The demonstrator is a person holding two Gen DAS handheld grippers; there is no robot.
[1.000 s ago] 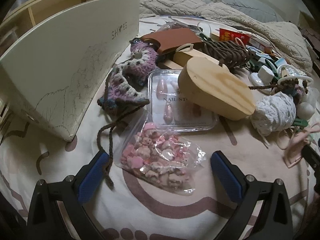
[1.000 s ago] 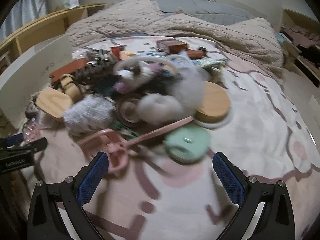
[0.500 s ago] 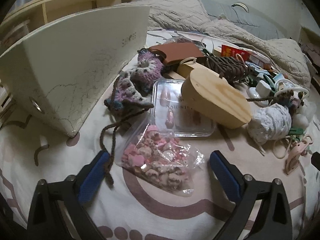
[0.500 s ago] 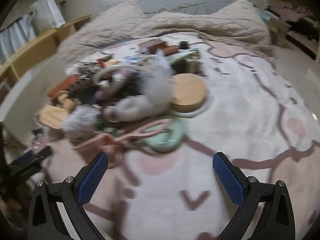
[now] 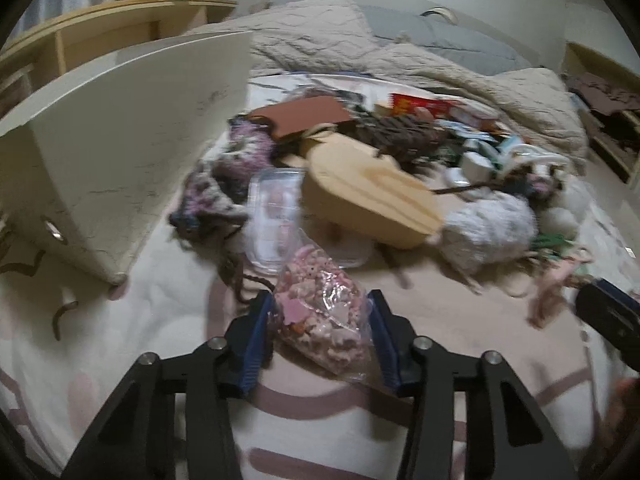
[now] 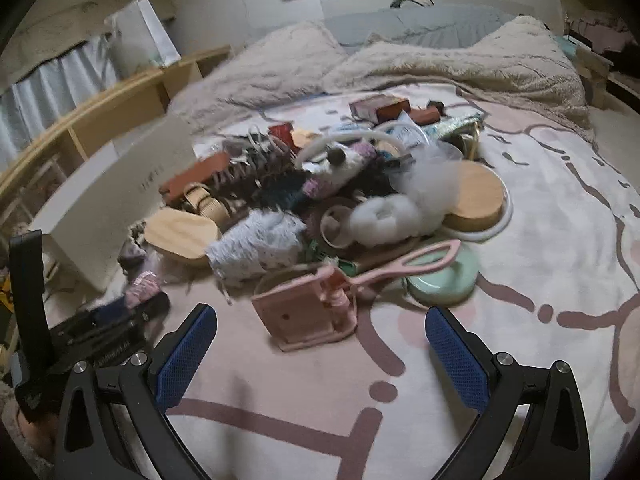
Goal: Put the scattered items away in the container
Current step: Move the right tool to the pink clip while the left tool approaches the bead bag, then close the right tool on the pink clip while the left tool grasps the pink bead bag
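My left gripper [image 5: 322, 334] is shut on a clear bag of pink beads [image 5: 320, 312] and holds it just above the bedspread. The cream box container [image 5: 120, 160] stands at the left, close by; it also shows in the right wrist view [image 6: 108, 208]. My right gripper [image 6: 320, 356] is open and empty, above the bedspread in front of a pink holder [image 6: 308, 316]. The left gripper [image 6: 108, 332] appears at the lower left of the right wrist view.
A pile of items lies on the bed: a wooden block [image 5: 368, 196], a clear nail case [image 5: 276, 220], crochet piece [image 5: 224, 184], white yarn [image 6: 256, 244], a green round case [image 6: 444, 276], a round wooden lid [image 6: 476, 196]. A rumpled beige blanket [image 6: 460, 64] lies behind.
My left gripper has closed on the bead bag and lifted it. My right gripper has swung and now faces the pile from nearer the pink holder.
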